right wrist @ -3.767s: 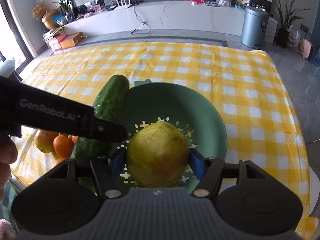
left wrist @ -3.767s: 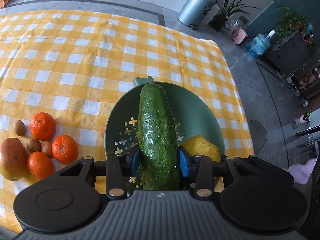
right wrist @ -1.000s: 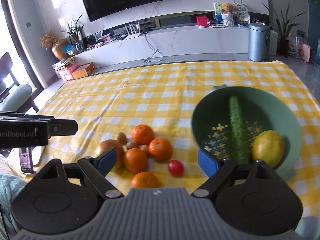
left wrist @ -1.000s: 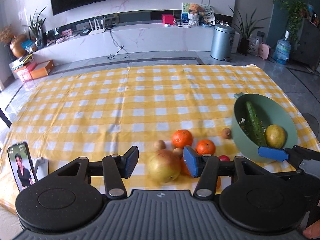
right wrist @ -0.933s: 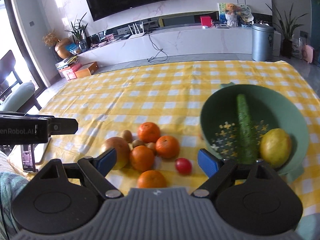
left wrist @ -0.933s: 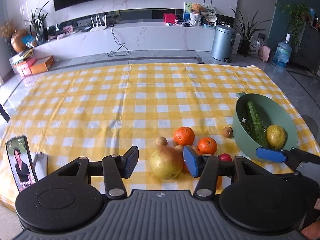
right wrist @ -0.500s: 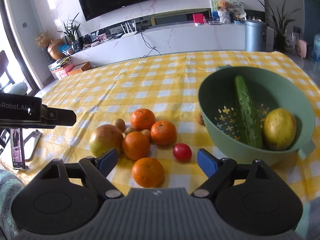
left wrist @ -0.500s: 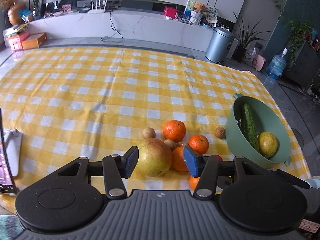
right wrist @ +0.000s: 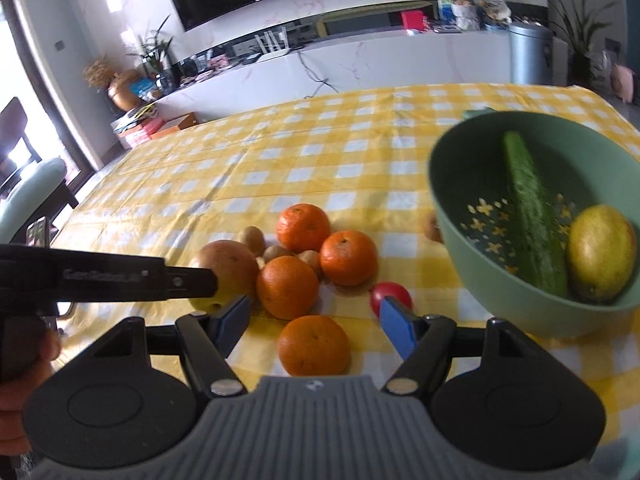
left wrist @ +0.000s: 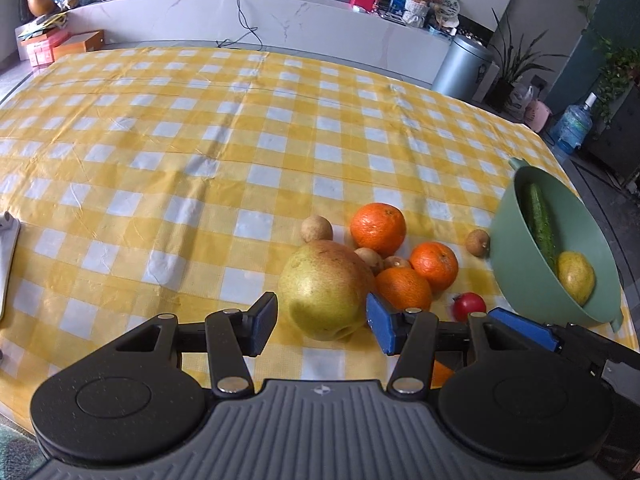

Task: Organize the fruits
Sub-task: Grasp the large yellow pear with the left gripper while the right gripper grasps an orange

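A pile of fruit lies on the yellow checked tablecloth (left wrist: pixel 200 152). My left gripper (left wrist: pixel 322 328) is open, its blue pads on either side of a large yellow-green pear (left wrist: pixel 324 290), not closed on it. Oranges (left wrist: pixel 378 228) and small brown fruits (left wrist: pixel 316 229) lie just beyond. My right gripper (right wrist: pixel 314 322) is open, low over the nearest orange (right wrist: pixel 314 346), with a red tomato (right wrist: pixel 394 294) by its right pad. The pear (right wrist: pixel 226 268) is partly hidden behind the left gripper there. The green colander bowl (right wrist: pixel 460 184) holds a cucumber (right wrist: pixel 532 216) and a yellow pear (right wrist: pixel 602 252).
The bowl (left wrist: pixel 516 264) stands at the table's right edge. A phone stand (left wrist: pixel 6 248) shows at the left edge. Beyond the table are a white cabinet, a grey bin (left wrist: pixel 460 66) and plants. The far half of the cloth holds no objects.
Both grippers have dropped lower and closer to the fruit pile. The left one's pads now flank the pear. The right one has come over the nearest orange. Both stayed open.
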The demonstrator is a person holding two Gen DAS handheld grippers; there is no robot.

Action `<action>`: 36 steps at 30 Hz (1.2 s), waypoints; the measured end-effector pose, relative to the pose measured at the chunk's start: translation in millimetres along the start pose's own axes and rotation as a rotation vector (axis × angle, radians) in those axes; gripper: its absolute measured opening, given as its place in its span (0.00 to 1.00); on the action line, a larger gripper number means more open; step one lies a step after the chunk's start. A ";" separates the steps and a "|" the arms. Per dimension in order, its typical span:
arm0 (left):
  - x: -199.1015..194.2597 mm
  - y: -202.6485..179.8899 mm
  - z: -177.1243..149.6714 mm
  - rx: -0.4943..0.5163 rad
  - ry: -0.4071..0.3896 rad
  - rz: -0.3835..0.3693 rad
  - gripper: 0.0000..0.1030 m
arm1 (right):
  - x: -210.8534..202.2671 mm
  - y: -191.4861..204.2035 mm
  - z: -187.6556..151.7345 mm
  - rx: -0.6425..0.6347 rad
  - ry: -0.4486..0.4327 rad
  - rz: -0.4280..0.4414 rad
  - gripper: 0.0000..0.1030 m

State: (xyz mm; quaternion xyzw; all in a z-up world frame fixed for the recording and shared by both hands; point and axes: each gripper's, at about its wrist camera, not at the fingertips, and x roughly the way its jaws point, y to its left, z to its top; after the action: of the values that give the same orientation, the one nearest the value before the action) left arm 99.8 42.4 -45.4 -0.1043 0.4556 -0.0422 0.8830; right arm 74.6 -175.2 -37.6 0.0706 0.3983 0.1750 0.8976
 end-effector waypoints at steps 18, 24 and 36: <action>25.1 23.9 7.6 -0.158 -0.015 -0.143 0.71 | 40.5 4.3 10.0 0.037 0.044 0.041 0.53; 35.9 33.1 7.7 -0.214 0.010 -0.180 0.74 | 47.7 -0.1 9.8 0.079 0.072 0.064 0.53; 46.6 32.9 5.9 -0.213 0.009 -0.189 0.74 | 58.5 -5.1 10.4 0.127 0.080 0.064 0.51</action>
State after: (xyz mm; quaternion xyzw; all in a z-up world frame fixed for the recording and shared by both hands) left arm 131.0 67.4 -86.5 -0.2396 0.4495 -0.0772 0.8571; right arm 119.9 -158.2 -72.3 0.1331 0.4419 0.1805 0.8686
